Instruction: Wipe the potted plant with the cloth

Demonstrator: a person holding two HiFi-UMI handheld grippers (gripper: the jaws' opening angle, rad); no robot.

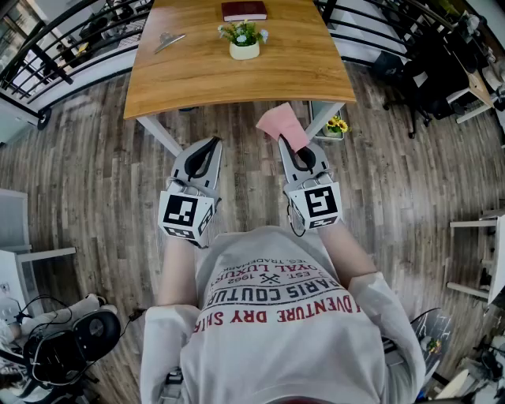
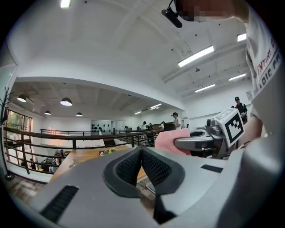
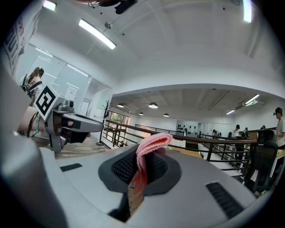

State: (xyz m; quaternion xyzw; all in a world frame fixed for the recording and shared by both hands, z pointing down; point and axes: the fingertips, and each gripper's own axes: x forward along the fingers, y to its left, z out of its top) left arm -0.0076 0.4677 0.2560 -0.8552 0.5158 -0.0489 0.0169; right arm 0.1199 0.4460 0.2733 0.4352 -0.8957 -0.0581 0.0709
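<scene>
A small potted plant (image 1: 244, 39) in a cream pot stands on the wooden table (image 1: 197, 75), far ahead of both grippers. My right gripper (image 1: 293, 142) is shut on a pink cloth (image 1: 282, 124), which sticks out past its tips just short of the table's near edge. In the right gripper view the cloth (image 3: 149, 149) is pinched between the black pads. My left gripper (image 1: 211, 144) is shut with nothing in it, level beside the right one. In the left gripper view its pads (image 2: 151, 167) meet, with the cloth (image 2: 167, 140) and the right gripper to the right.
A dark red book (image 1: 244, 10) lies at the table's far edge, and a metal clip (image 1: 169, 40) at its left. Another small plant (image 1: 337, 125) sits on the floor by the right table leg. Black railings (image 1: 63, 47) run along both sides. Office chairs (image 1: 426, 71) stand at right.
</scene>
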